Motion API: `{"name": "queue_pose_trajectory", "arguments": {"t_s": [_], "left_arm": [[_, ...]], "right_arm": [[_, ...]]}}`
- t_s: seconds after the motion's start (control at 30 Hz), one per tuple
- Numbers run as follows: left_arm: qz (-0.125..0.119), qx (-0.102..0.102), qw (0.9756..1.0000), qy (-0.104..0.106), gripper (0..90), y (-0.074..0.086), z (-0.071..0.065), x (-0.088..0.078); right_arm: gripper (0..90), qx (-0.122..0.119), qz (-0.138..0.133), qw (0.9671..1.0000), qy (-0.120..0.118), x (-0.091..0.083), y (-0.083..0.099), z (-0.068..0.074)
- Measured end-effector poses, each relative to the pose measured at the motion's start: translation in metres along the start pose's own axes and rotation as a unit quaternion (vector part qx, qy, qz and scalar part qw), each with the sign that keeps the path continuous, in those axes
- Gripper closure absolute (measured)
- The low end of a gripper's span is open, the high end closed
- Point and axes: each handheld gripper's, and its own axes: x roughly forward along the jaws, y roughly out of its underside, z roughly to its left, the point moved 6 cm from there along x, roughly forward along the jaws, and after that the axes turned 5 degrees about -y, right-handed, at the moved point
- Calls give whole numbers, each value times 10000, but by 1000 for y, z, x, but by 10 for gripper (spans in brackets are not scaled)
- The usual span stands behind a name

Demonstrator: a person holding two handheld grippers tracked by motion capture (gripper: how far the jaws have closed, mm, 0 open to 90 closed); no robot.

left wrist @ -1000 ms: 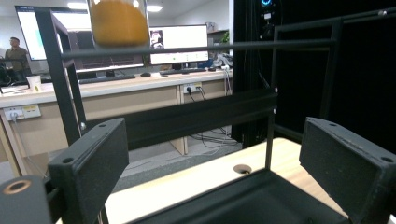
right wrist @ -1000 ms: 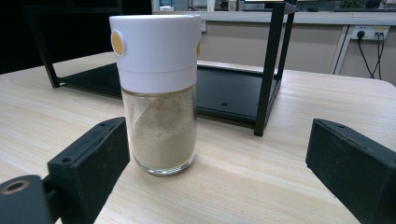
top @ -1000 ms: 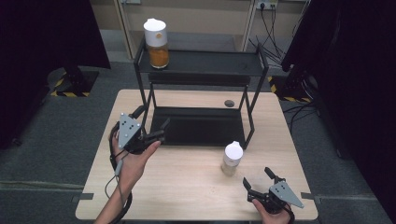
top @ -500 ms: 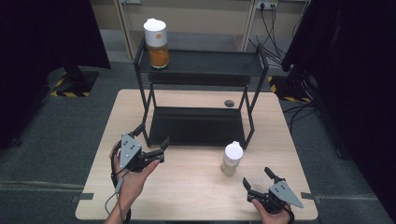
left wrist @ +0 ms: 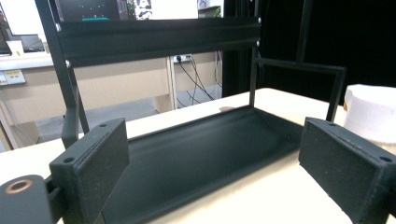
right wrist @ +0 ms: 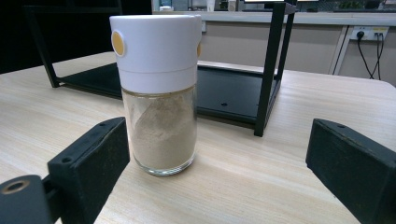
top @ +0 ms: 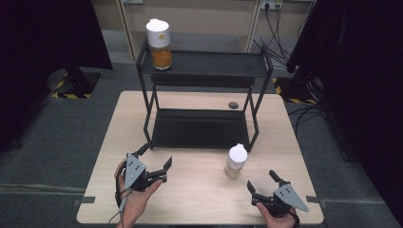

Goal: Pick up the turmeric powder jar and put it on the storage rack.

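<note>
Looking down on a pale wooden table (top: 199,190), left to right. Near the front left corner, left gripper (top: 156,160) held in a hand, jaws spread wide, nothing between them, touching nothing, aimed toward the black two-tier rack (top: 202,71). Seen along its own jaws: both black pads (left wrist: 95,161) well apart, framing the rack's lower tray (left wrist: 196,158), with the white cap of a jar just past the right-hand pad.

On the rack's top shelf, at its left end, an upright jar with a white cap and orange contents (top: 159,43). On the table behind the rack, a small dark round mark (top: 233,105).

Right of centre, just in front of the rack's front right leg, the spice jar (top: 235,160): glass, white cap, pale beige powder, upright on the table, touched by neither gripper.

At the front right edge, right gripper (top: 260,181), held in a hand, jaws also wide apart and empty, pointing at the spice jar from near by. Seen along its jaws: spice jar (right wrist: 159,88) upright just beyond the left-hand pad, apart from it.
</note>
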Motion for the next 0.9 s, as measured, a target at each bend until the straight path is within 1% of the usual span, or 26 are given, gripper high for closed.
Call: {"name": "queue_pose_trajectory", "arguments": {"t_s": [0.1, 0.17, 0.23, 0.33, 0.43, 0.53, 0.6, 0.73, 0.9], "left_arm": [[58, 58, 10000, 7, 82, 10, -1, -4], [132, 17, 9999, 23, 82, 19, -1, -7], [204, -30, 9998, -4, 83, 28, -1, -11], [250, -111, 9996, -54, 82, 38, 1, -16], [312, -119, 9994, -98, 82, 45, 3, -20], [367, -107, 9992, -129, 82, 48, 6, -21], [383, -146, 9991, -132, 82, 50, 7, -21], [450, -185, 9988, -111, 82, 55, 5, -21], [445, -175, 9988, -117, 83, 55, 4, -21]], "right_arm": [[65, 0, -5, 10000, 1, 0, 0, 0], [65, 2, -9, 10000, 2, 0, 0, 0], [65, 0, -8, 10000, 1, 0, 0, 0], [66, -4, -5, 10000, 4, 0, 0, 0], [65, -8, -4, 10000, 5, 0, 0, 0], [65, -8, 1, 10000, 10, 0, 0, 1], [65, -14, -3, 10000, 8, 0, 0, 1], [66, -22, 0, 10000, -5, 0, 0, 0], [65, -31, -7, 10000, -11, 0, 0, 0]]}}
